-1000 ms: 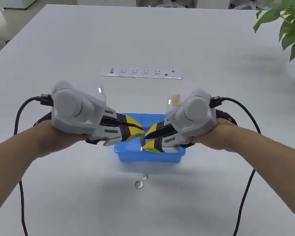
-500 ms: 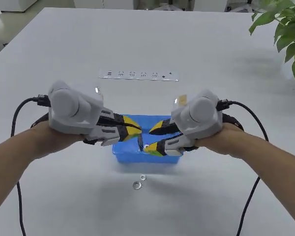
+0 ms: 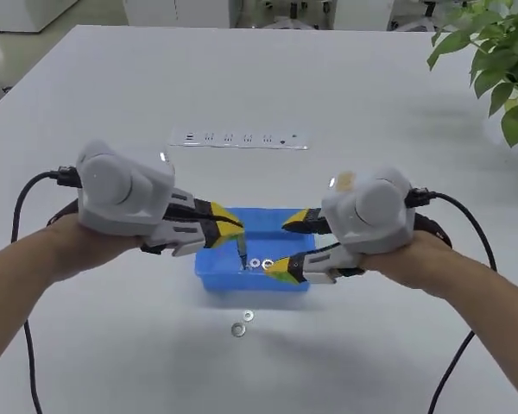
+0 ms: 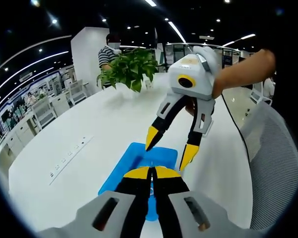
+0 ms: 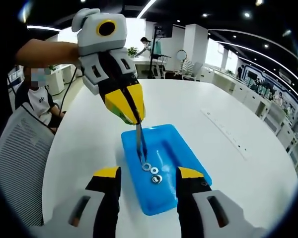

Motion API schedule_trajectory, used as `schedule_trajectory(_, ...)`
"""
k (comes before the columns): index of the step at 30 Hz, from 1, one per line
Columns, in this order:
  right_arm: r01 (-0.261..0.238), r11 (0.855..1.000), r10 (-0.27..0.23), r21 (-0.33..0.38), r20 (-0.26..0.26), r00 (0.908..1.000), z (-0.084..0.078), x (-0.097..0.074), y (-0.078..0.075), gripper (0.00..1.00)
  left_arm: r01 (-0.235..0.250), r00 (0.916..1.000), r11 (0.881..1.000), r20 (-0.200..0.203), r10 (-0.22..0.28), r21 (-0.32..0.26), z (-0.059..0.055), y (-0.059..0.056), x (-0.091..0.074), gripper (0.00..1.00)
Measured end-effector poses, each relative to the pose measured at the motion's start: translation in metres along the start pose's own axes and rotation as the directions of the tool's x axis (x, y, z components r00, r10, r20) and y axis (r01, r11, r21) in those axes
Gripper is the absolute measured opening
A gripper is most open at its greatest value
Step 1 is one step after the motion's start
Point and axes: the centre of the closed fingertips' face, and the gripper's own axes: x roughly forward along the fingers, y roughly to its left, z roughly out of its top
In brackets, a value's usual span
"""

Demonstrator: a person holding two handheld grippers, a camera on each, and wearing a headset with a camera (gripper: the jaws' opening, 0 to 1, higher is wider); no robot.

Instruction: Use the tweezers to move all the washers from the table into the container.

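L gripper point(image 3: 233, 226) (grey-white body, black jaws w/ yellow tips) is at left over the white table point(image 3: 371, 112), jaws pressed together on the thin dark metal tweezers point(image 3: 241, 250). In the L gripper view the yellow tips meet w/ just a dark sliver between them. Seen from the R gripper view, the tweezers point(image 5: 140, 141) point down into the blue rectangular plastic container point(image 3: 209, 278). Their ends sit at its floor just beside the nearest washer; touching or not, can't tell. Small silver ring washers point(image 5: 154, 171): 3 inside the container point(image 5: 181, 148), in a short row. 2 more washers point(image 3: 238, 329) lie on the table, close together, just in front of the container's near wall. R gripper point(image 3: 281, 246), same build, is at right. Its jaws are wide apart and grip nothing, one tip over the container's far side, the other over its near wall. In its own view the jaws straddle the 3 washers. Behind the container: 1 white power strip point(image 3: 239, 138). Far right: 1 green leafy plant point(image 3: 492, 60).
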Motion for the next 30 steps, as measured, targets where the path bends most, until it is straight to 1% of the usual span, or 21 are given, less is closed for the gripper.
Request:
schedule_trajectory(5, 0.046, 0.999, -0.046, 0.026, 0.004, 0.9989, -0.006, -0.011, -0.001, 0.5, -0.003, 1.0, 1.0, -0.001, 0.003, 0.003, 0.002, -0.001, -0.004, 0.05)
schedule_trajectory(7, 0.053, 0.998, -0.053, 0.031, 0.005, 0.9986, -0.008, -0.014, -0.001, 0.51, -0.004, 1.0, 1.0, -0.002, 0.004, 0.005, 0.003, -0.002, -0.006, 0.05)
schedule_trajectory(14, 0.109, 0.992, -0.11, 0.068, -0.001, 0.994, -0.018, -0.028, -0.002, 0.59, -0.009, 0.9999, 1.0, -0.007, 0.009, 0.0, 0.006, -0.004, -0.011, 0.05)
schedule_trajectory(22, 0.142, 0.985, -0.142, 0.1, 0.0, 0.9898, -0.027, -0.044, 0.001, 0.64, -0.012, 0.9999, 1.0, -0.01, 0.012, -0.004, 0.009, -0.007, -0.017, 0.05)
schedule_trajectory(30, 0.152, 0.983, -0.153, 0.1, 0.003, 0.9882, -0.033, -0.051, 0.008, 0.7, -0.015, 0.9998, 1.0, -0.013, 0.015, -0.006, 0.012, -0.01, -0.02, 0.05)
